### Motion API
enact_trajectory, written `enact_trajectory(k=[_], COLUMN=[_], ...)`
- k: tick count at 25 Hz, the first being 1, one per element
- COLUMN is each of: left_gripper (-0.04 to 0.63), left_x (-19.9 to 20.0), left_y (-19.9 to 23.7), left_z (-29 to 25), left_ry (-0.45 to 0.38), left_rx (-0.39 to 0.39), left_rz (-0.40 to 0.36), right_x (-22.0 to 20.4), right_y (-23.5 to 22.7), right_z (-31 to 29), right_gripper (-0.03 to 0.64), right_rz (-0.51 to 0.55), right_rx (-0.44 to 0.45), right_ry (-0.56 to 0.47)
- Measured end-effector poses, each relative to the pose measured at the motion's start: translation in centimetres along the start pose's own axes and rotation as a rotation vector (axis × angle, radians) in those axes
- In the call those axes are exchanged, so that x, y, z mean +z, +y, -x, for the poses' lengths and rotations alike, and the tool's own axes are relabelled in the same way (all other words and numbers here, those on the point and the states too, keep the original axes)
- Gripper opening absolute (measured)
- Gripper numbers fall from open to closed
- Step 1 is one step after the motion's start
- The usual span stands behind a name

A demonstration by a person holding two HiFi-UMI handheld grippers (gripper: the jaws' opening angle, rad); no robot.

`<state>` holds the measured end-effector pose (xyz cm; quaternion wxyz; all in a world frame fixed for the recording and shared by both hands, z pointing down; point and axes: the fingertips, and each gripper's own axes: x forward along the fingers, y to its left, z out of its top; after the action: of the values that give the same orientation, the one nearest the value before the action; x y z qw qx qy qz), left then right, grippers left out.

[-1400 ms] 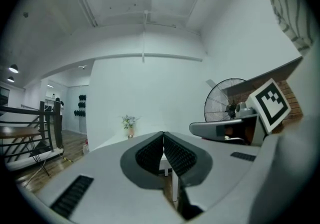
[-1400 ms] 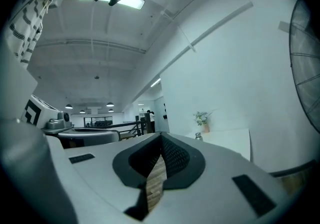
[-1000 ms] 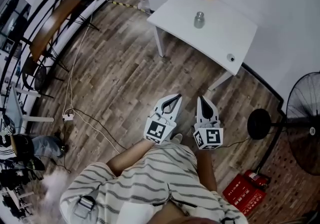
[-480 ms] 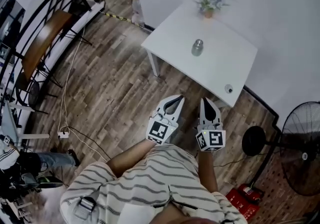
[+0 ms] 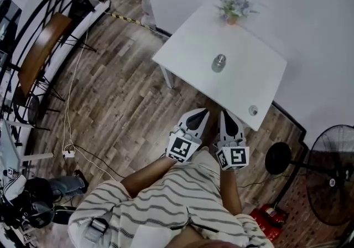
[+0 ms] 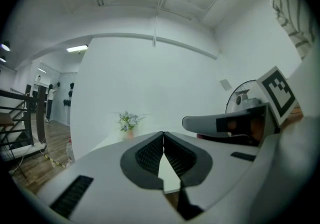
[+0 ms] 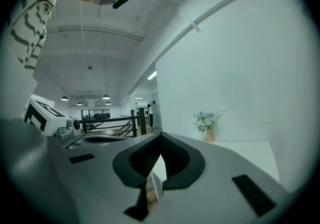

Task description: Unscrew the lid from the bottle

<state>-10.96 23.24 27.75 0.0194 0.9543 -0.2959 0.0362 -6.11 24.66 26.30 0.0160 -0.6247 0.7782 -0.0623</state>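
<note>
Since a second earlier the white table [image 5: 251, 78] had drawn nearer in the head view, and the bottle [image 5: 219, 63], standing upright near the table's middle, sat lower in the picture and closer to the grippers. The left gripper [image 5: 202, 112] and right gripper [image 5: 226, 114] had come up just short of the table's near edge. They were held side by side in front of the striped shirt [image 5: 166, 197], level and pointing at the table. Both pairs of jaws were closed tip to tip with nothing between them; the bottle stood well apart from both, untouched
</note>
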Motion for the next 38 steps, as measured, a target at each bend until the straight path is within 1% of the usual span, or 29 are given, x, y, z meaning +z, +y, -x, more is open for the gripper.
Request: enact_trajectory(k=[3,6,12,18,23,28,33,38], left_gripper=[0.000,0.000,-0.001,0.000,0.000,0.000,0.000,0.000], left_x=[-1.0,-1.6,-0.7,-1.2,-1.9,-3.3,-6.1,-8.1], left_y=[1.1,2.9,5.9,8.4,9.3,10.3,11.3,12.2], left_z=[-1.9,-4.2,-9.2,-14.5,-17.1,-19.9,-21.0,-21.9], left_ry=[0.014,0.023,0.018,0.040,0.061,0.096,0.150,0.192], left_rx=[0.022,0.048,0.121,0.168,0.195,0.231,0.268,0.267], left_rz=[0.021,0.024,0.004,0.008,0.013,0.029,0.056,0.068], right_x=[-0.6,-1.3,0.1,0.3,-0.4,-1.4,-4.1,-6.3], right_y=[-1.6,-3.7,-8.7,-12.7,-14.5,-17.1,-18.3,-18.6], right_z=[-1.8,-4.2,-9.1,-13.6,-15.6,-17.6,-19.2,-20.6], right_gripper=[0.009,0.009,0.009,0.009,0.009,0.009,0.009,0.009], right_rz=[-0.004,-0.007,-0.009,0.003,-0.001,-0.014,-0.018,-0.022], right_rx=[0.017,0.041,0.095,0.155,0.193,0.221,0.246,0.254], right_ry=[0.019,0.023,0.009,0.016,0.044,0.074,0.139,0.193])
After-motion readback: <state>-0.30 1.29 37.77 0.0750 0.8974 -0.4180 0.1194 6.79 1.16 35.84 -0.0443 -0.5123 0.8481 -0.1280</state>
